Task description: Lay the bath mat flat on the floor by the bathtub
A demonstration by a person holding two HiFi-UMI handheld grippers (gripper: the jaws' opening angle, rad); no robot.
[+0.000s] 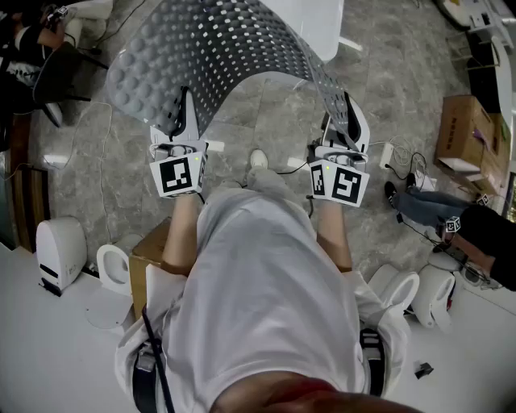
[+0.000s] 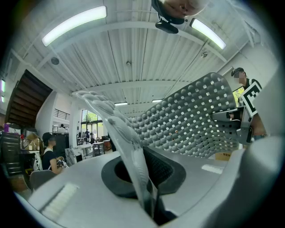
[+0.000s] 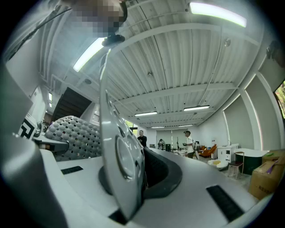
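The left gripper [image 1: 184, 114] and right gripper [image 1: 343, 113] pinch the bath mat [image 1: 226, 48] tight, up at 12 o'clock. It is not on the floor [image 1: 266, 113] yet. The white thing [image 1: 313, 20] behind may be the bathtub.

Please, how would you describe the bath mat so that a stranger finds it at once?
Start at the grey stone floor before the person. Held above it, between the left gripper and the right gripper, each shut on one edge, is the bath mat. Nothing else nearby is a grey curved sheet covered with round bumps and small holes.
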